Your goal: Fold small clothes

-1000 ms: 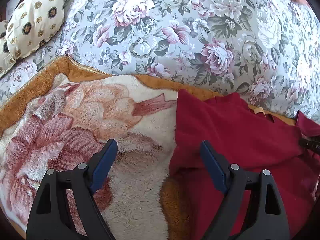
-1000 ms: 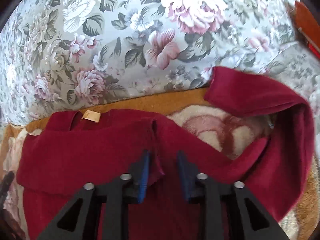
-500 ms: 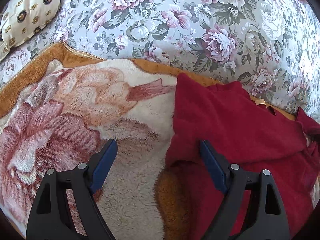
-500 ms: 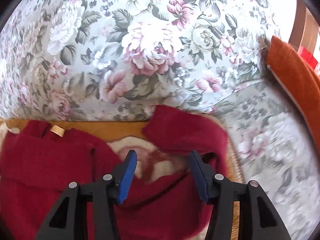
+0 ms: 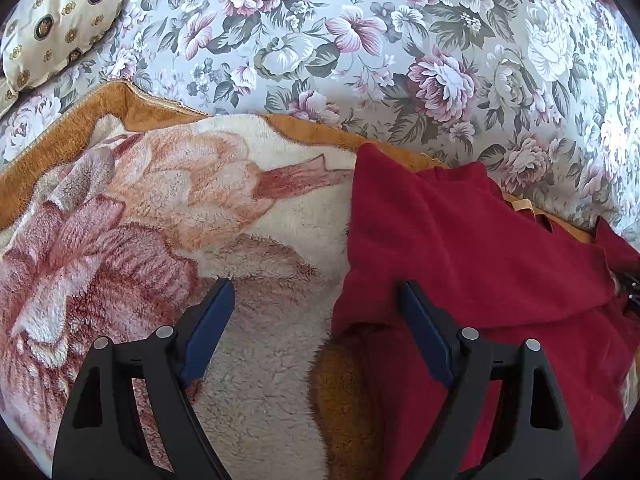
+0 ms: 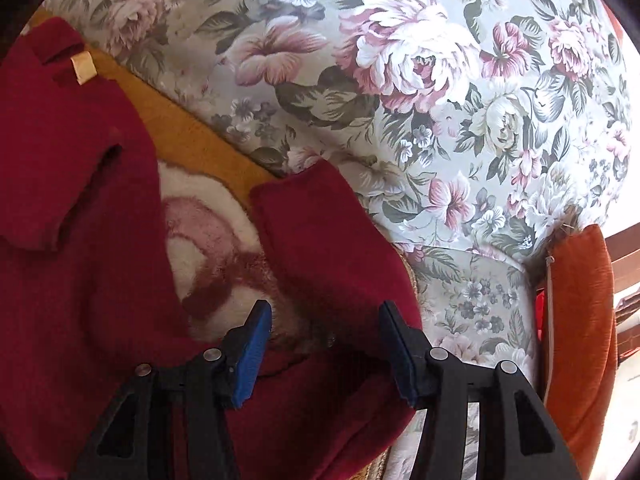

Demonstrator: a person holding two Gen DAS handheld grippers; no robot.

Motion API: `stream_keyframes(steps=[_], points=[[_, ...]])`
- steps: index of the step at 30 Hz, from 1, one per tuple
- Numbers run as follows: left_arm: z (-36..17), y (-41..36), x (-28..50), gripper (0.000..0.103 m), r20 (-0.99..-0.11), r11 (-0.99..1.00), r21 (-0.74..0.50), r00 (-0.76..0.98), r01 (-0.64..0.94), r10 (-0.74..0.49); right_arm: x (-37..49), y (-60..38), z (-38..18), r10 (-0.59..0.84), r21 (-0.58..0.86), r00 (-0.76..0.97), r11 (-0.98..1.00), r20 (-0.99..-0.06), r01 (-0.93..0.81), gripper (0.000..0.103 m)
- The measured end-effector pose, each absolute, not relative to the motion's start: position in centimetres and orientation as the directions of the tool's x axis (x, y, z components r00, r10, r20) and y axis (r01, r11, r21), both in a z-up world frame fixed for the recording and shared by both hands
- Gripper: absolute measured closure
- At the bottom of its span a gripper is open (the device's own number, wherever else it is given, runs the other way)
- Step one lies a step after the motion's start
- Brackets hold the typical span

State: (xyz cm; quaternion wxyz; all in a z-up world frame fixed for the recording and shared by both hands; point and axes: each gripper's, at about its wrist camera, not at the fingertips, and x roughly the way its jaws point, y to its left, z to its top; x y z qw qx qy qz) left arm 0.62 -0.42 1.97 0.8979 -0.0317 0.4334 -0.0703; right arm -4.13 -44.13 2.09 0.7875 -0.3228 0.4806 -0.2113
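A dark red sweater [image 5: 472, 248] lies on a fleece blanket [image 5: 160, 216], its left part folded over the body, a tan neck label [image 5: 524, 205] near its top. My left gripper [image 5: 316, 300] is open and empty, over the sweater's left folded edge. In the right wrist view the sweater [image 6: 60, 184] fills the left, and its right sleeve [image 6: 320, 248] lies bent out on the blanket. My right gripper [image 6: 326, 326] is open and empty, its jaws on either side of that sleeve's lower part. The tan label also shows in the right wrist view [image 6: 82, 67].
The blanket lies on a floral sofa [image 5: 360, 40]. A cream patterned cushion [image 5: 60, 16] sits at the far left. An orange cushion [image 6: 580, 320] stands at the sofa's right end, beyond the floral armrest [image 6: 472, 292].
My right gripper let go of the sweater's shoulder, opened, and swung right to the loose sleeve. My left gripper stayed open and barely moved.
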Motion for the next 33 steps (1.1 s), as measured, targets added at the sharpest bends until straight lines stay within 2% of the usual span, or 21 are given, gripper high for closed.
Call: stream_keyframes(steps=[2, 3, 4, 5, 9, 14, 19, 20, 22, 23, 28, 32, 33], points=[[2.0, -0.5, 0.6, 0.018, -0.773, 0.988, -0.113, 0.616, 0.101, -0.151, -3.7, -44.7, 1.6, -0.646, -0.719, 0.454, 0.694, -0.614, 0.014, 0.052], [2.0, -0.5, 0.6, 0.018, -0.774, 0.988, -0.111, 0.615, 0.102, -0.151, -3.6, -45.0, 1.4, -0.647, -0.72, 0.455, 0.694, -0.612, 0.019, 0.063], [2.0, -0.5, 0.6, 0.018, -0.774, 0.988, -0.112, 0.615, 0.103, -0.152, -3.5, -45.4, 1.4, -0.648, -0.714, 0.452, 0.699, -0.613, 0.033, 0.085], [2.0, -0.5, 0.6, 0.018, -0.774, 0.988, -0.113, 0.615, 0.103, -0.152, -3.6, -46.1, 1.7, -0.631, -0.684, 0.456, 0.726, -0.627, 0.065, 0.094], [2.2, -0.5, 0.4, 0.018, -0.766, 0.988, -0.108, 0.625, 0.107, -0.152, -6.0, -48.5, 5.6, -0.466, -0.411, 0.555, 0.882, -0.689, 0.231, 0.101], [4.4, -0.8, -0.7, 0.018, -0.702, 0.982, -0.116, 0.687, 0.15, -0.188, -9.0, -48.6, 10.5, -0.331, -0.217, 0.672, 0.943, -0.662, 0.251, 0.102], [6.2, -1.5, -1.7, 0.018, -0.673, 0.95, -0.194, 0.671, 0.245, -0.31, -7.8, -46.4, 9.8, -0.338, -0.32, 0.621, 0.936, -0.707, 0.145, 0.099], [6.6, -1.8, -1.9, 0.018, -0.671, 0.936, -0.222, 0.654, 0.273, -0.35, -7.3, -45.7, 8.8, -0.373, -0.379, 0.588, 0.918, -0.718, 0.119, 0.096], [7.4, -2.4, -2.3, 0.018, -0.644, 0.905, -0.268, 0.637, 0.331, -0.424, -6.8, -45.2, 7.1, -0.43, -0.478, 0.551, 0.876, -0.715, 0.064, 0.067], [7.6, -2.7, -2.5, 0.018, -0.634, 0.889, -0.283, 0.626, 0.36, -0.455, -7.1, -44.8, 6.1, -0.458, -0.527, 0.537, 0.849, -0.708, 0.029, 0.063], [7.0, -4.9, -2.5, 0.018, -0.648, 0.848, -0.322, 0.555, 0.421, -0.521, -7.0, -45.0, 2.5, -0.646, -0.762, 0.455, 0.636, -0.613, -0.122, 0.06], [5.6, -7.0, -1.9, 0.018, -0.677, 0.782, -0.446, 0.408, 0.436, -0.613, -5.6, -46.6, 0.8, -0.699, -0.811, 0.442, 0.57, -0.563, -0.132, 0.06], [5.4, -7.5, -1.9, 0.018, -0.676, 0.764, -0.473, 0.376, 0.438, -0.634, -5.5, -46.9, 0.8, -0.692, -0.805, 0.453, 0.584, -0.563, -0.109, 0.076]])
